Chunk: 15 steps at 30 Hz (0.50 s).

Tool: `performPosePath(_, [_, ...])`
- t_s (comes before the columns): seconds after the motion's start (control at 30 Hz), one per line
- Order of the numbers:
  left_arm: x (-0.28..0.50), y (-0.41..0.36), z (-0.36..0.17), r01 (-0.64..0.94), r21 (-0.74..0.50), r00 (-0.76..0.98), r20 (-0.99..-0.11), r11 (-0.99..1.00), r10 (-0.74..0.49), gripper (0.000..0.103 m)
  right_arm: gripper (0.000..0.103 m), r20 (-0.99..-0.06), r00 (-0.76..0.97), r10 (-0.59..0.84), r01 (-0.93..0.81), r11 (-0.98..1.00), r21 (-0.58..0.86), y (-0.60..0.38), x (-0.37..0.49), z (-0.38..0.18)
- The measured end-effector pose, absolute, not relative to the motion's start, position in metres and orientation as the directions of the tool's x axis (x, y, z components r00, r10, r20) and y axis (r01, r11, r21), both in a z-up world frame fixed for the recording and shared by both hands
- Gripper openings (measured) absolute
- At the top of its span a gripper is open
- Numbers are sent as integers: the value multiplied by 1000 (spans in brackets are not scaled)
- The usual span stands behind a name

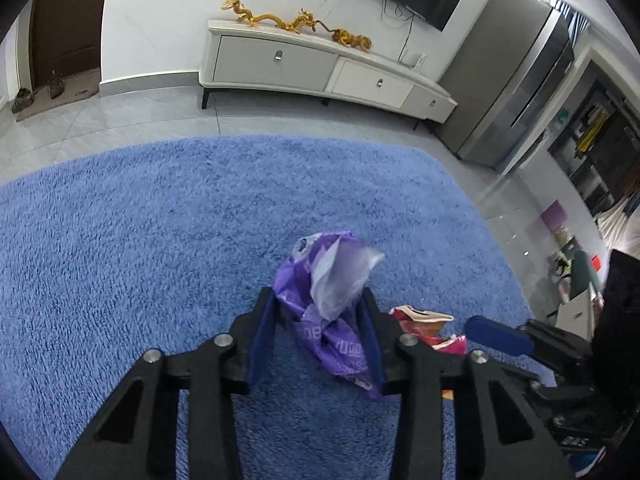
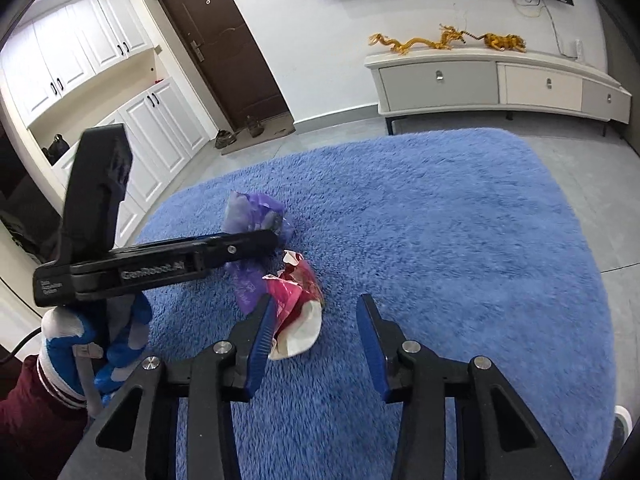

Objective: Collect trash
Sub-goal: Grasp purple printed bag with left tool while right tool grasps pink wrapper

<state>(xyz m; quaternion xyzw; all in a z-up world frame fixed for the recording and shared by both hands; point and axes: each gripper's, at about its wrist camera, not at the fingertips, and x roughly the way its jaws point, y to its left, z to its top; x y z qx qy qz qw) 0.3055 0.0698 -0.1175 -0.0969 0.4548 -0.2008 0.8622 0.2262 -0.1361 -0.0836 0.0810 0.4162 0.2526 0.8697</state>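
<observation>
While left gripper (image 1: 320, 316) clamps purple wrapper (image 1: 320, 300), right gripper (image 2: 316, 320) gapes.

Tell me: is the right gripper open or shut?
Open. The right gripper shows a wide gap between its blue pads, with only rug in it; the red wrapper lies beside its left finger, ungrasped.

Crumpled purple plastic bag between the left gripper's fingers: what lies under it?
Blue shaggy rug shows all around the crumpled purple plastic bag in the left gripper. Whatever sits directly beneath the bag is covered.
</observation>
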Motion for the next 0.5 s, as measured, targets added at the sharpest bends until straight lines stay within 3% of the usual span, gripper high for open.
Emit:
performPosePath(0.13, [296, 73, -121, 281, -336, 542, -718, 899, -438, 34, 38, -686, 501, 528, -378, 846, 376, -130, 234, -92])
performPosePath(0.27, [290, 71, -121, 272, -314, 559, -718, 909, -415, 33, 23, -680, 486, 549, -393, 832, 391, -125, 236, -93])
performPosePath(0.5, [258, 76, -111, 248, -295, 588, -711, 923, -385, 33, 17, -666, 517, 537, -393, 841, 373, -132, 215, -85])
